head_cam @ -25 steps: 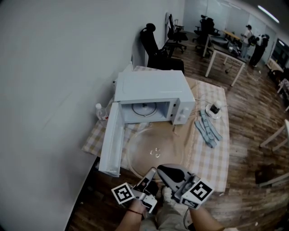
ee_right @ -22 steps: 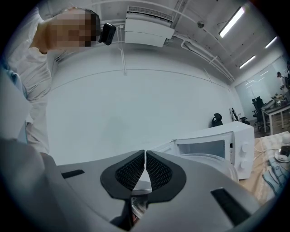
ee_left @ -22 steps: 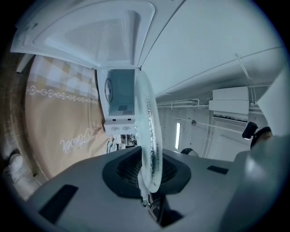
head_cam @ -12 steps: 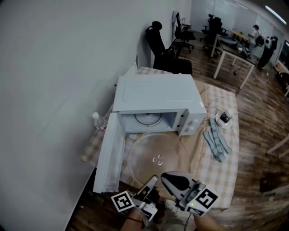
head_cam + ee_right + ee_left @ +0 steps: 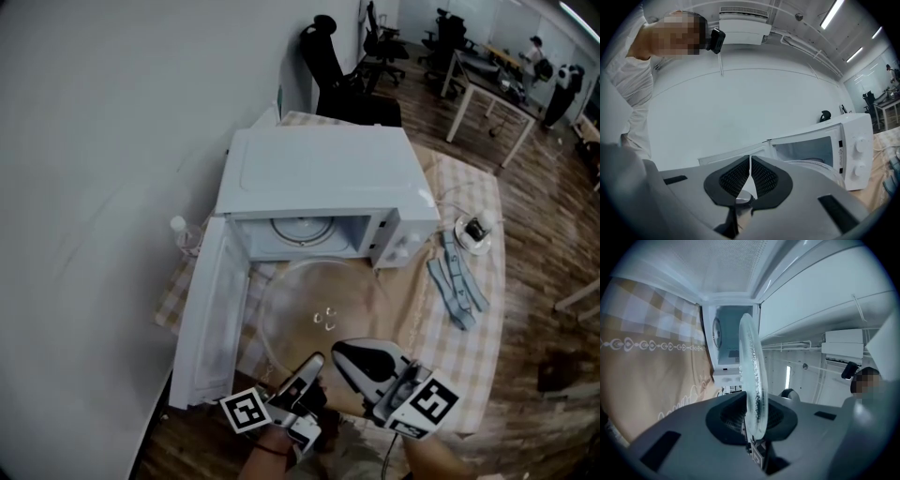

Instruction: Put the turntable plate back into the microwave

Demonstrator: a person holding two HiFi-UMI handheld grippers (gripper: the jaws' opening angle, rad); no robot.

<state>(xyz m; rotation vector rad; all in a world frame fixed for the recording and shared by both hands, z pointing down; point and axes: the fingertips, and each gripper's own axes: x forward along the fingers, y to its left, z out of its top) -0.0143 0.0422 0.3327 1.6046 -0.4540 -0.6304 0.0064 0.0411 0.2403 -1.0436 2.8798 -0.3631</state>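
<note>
Turntable plate [image 5: 323, 314], clear glass, hangs level over the checked tablecloth [image 5: 469, 361], at 6 o'clock from the open cavity of the white microwave [image 5: 319, 178]. The door [image 5: 211, 319] stands swung out at 9 o'clock of the plate.

Both forearms come in from the bottom edge of the head view, side by side, and the 2 grippers point up toward 12 o'clock. The left gripper [image 5: 314, 363] meets the plate's rim at about 6 o'clock; the right gripper [image 5: 345, 351] sits just beside it at about 5 o'clock.

The left gripper view shows what the head view does not: the plate [image 5: 752, 376] stands edge-on between the 2 dark pads, clamped by its rim, with the microwave [image 5: 726, 333] straight beyond it.

In the right gripper view the right gripper [image 5: 750, 176] has its pads drawn together, with only a hairline between them; the plate's rim curves past to the right, in front of the open microwave [image 5: 848, 145].

Only the head view shows the roller ring [image 5: 302, 228] inside the cavity.
</note>
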